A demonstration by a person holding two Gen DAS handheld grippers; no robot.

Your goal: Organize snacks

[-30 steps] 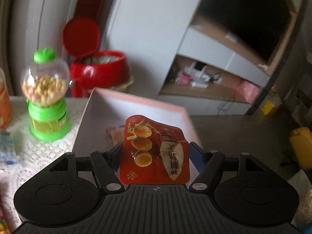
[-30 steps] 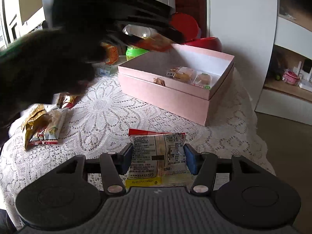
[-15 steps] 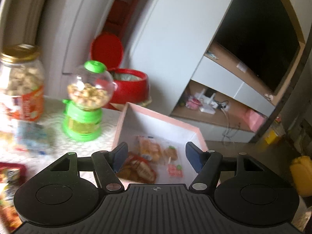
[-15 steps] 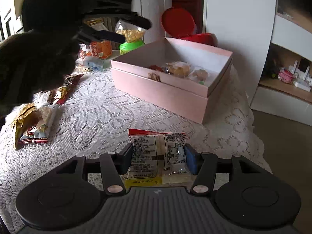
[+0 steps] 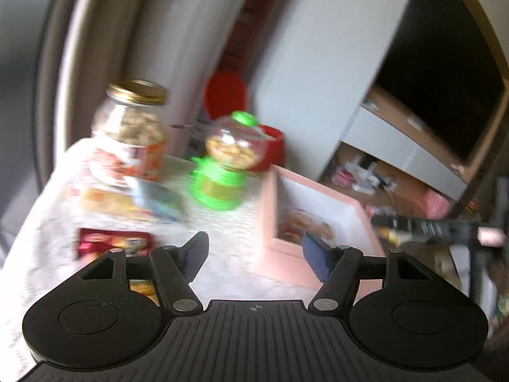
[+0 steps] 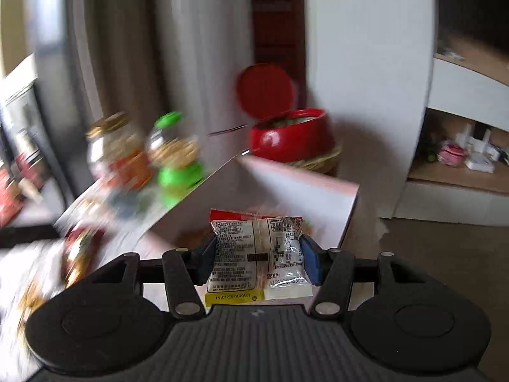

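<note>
My left gripper is open with nothing between its blue pads, over the lace tablecloth just left of the pink box. Snack packets lie inside the box. A red snack packet lies on the cloth to the left. In the right wrist view my right gripper is shut on a clear-and-white snack packet with a yellow strip, held above the near side of the pink box. The other gripper shows at the right edge of the left wrist view, blurred.
A green candy dispenser and a glass jar with a gold lid stand at the back of the table. A red bin with its lid up stands behind the box. More loose packets lie on the cloth at left.
The left gripper let go of the red packet into the box, then swung left away from it. The right gripper lifted its packet off the table and carried it over the box.
</note>
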